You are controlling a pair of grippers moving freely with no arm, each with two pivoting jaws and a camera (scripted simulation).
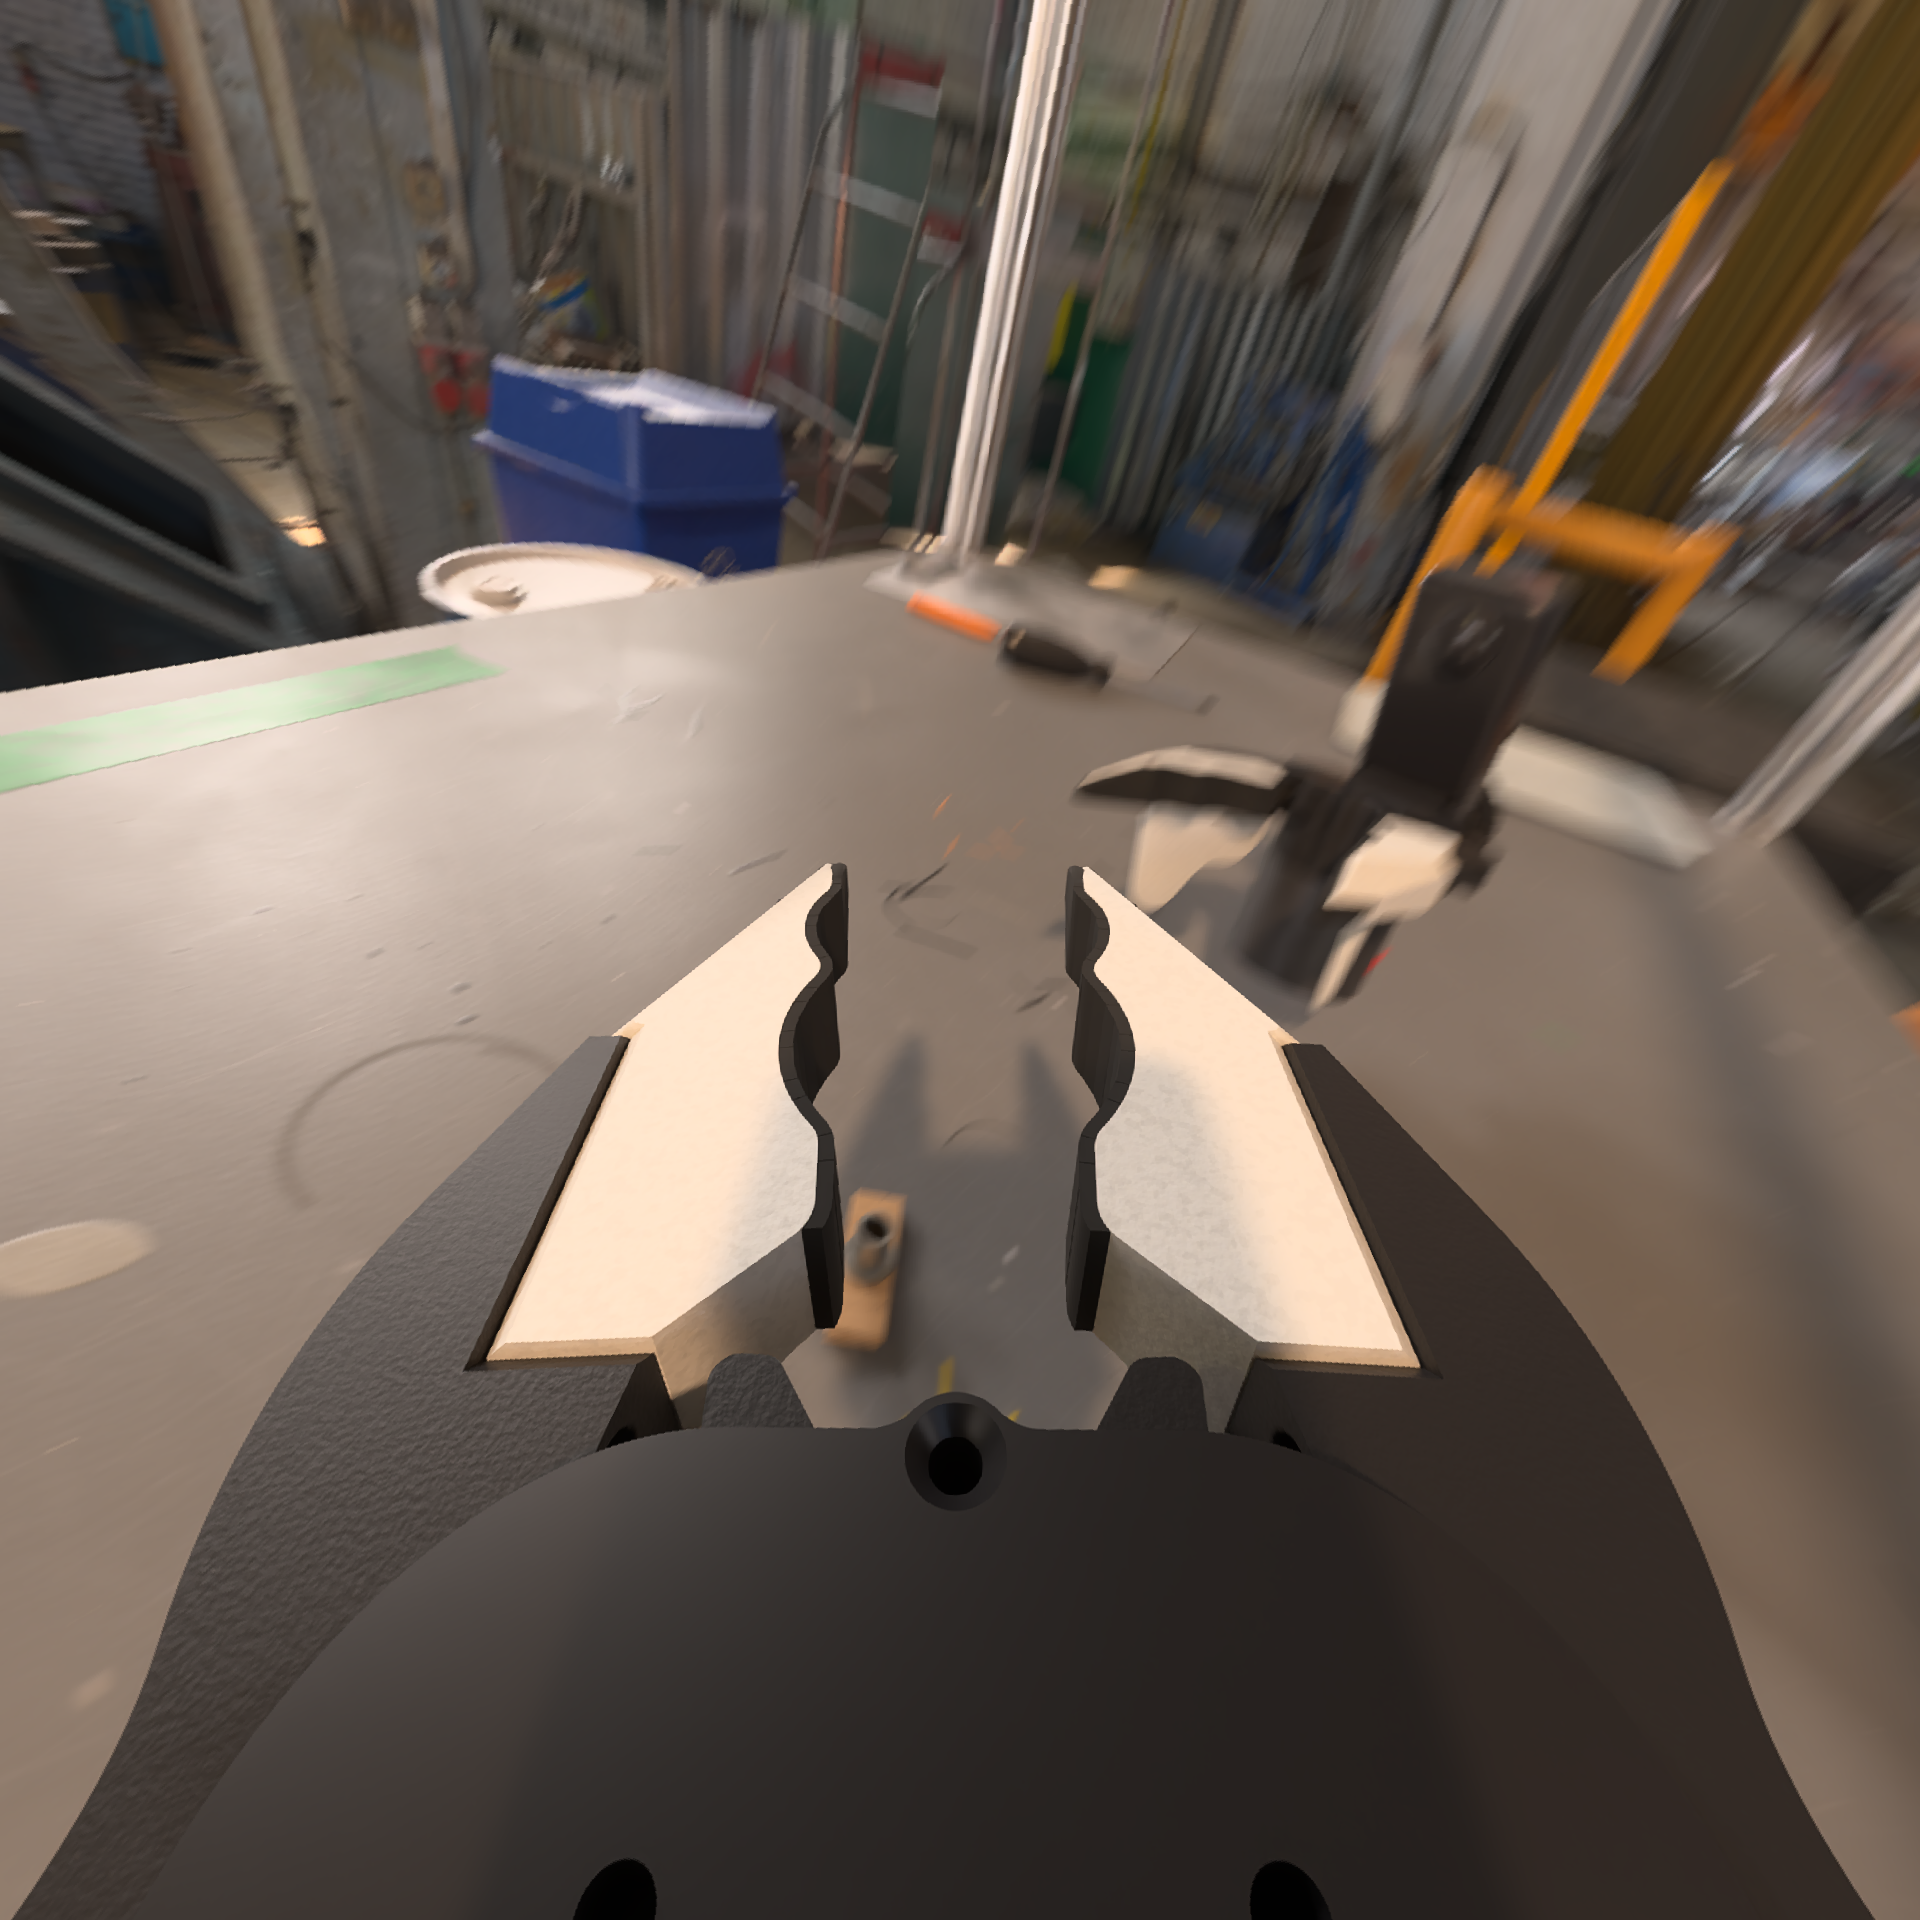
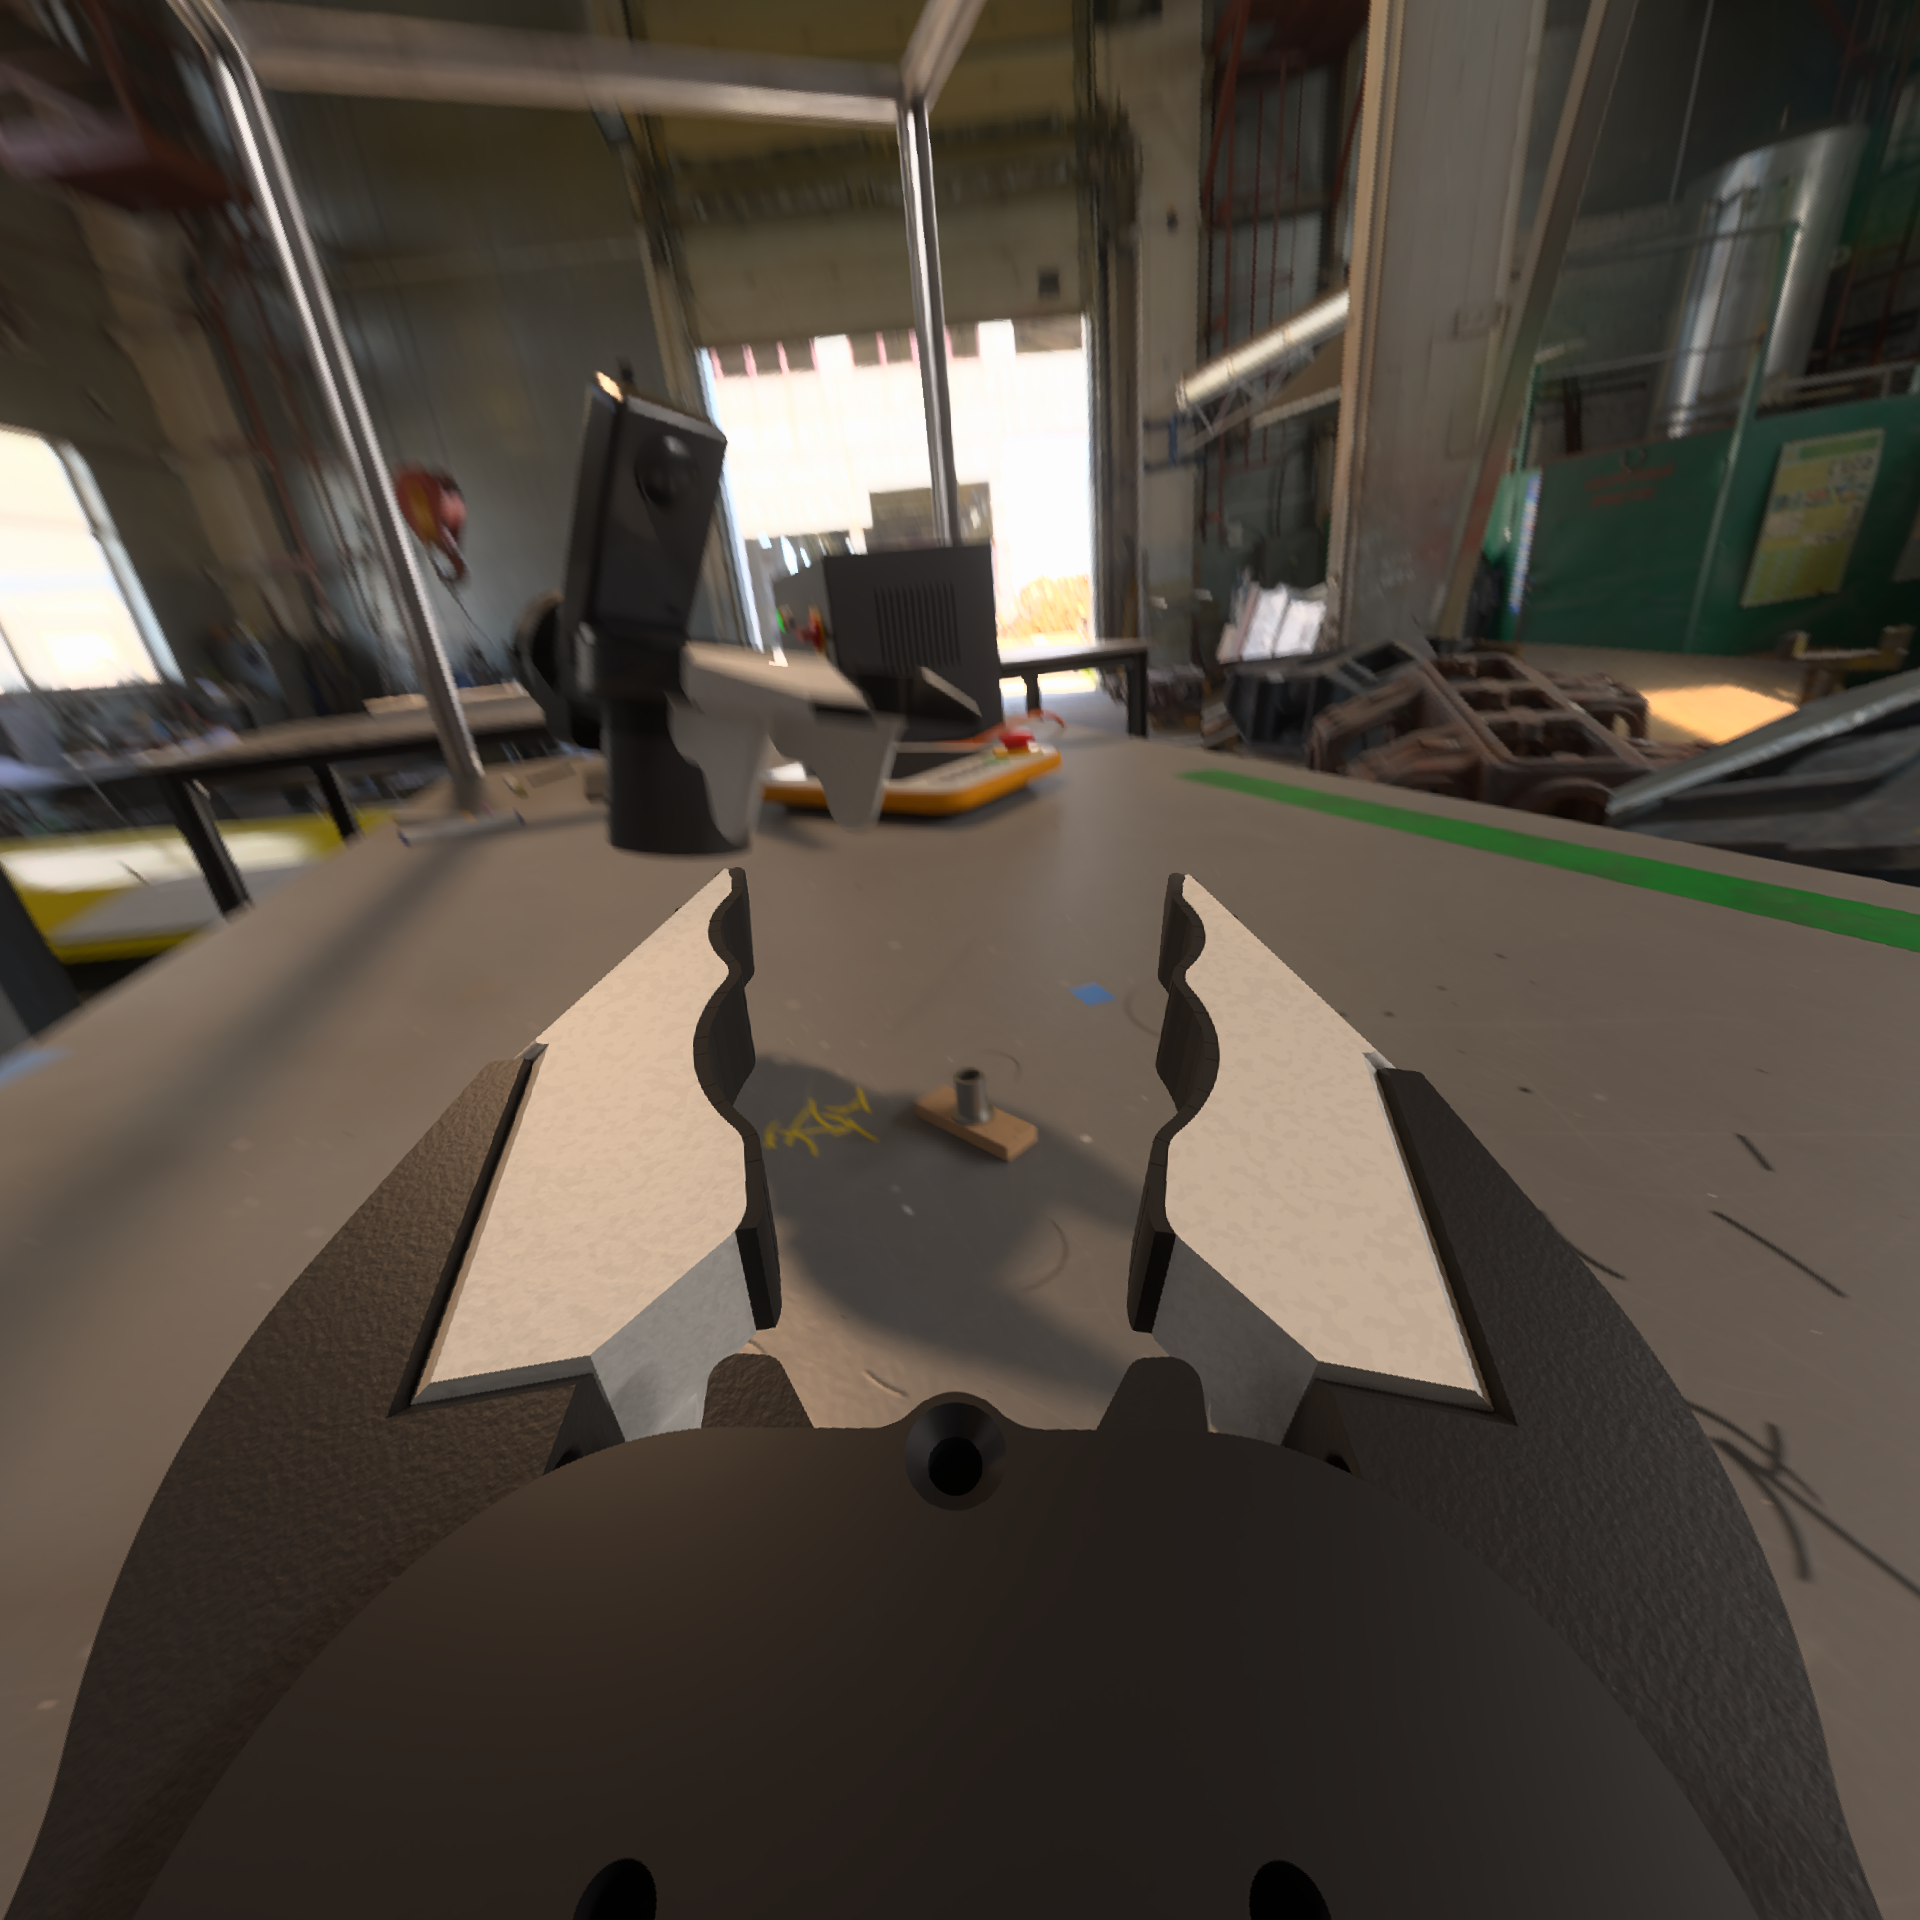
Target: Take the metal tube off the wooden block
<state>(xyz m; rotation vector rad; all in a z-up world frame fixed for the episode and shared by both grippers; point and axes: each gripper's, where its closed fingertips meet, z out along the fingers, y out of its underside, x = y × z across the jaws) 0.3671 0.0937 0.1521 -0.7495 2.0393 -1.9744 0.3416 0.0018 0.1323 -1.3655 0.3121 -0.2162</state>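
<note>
Metal tube (image 2: 970, 1093) stood upright at one end of the wooden block (image 2: 978, 1129), which lay flat on the grey table (image 2: 1455, 1091), well apart from both tongs. Left gripper (image 1: 956, 888) hovered above the table with its jaws parted and empty, the block and tube showing low in the gap near the base of its left finger. Right gripper (image 2: 954, 894) was spread wider, also empty, the tube centred ahead between its fingers and untouched.
</note>
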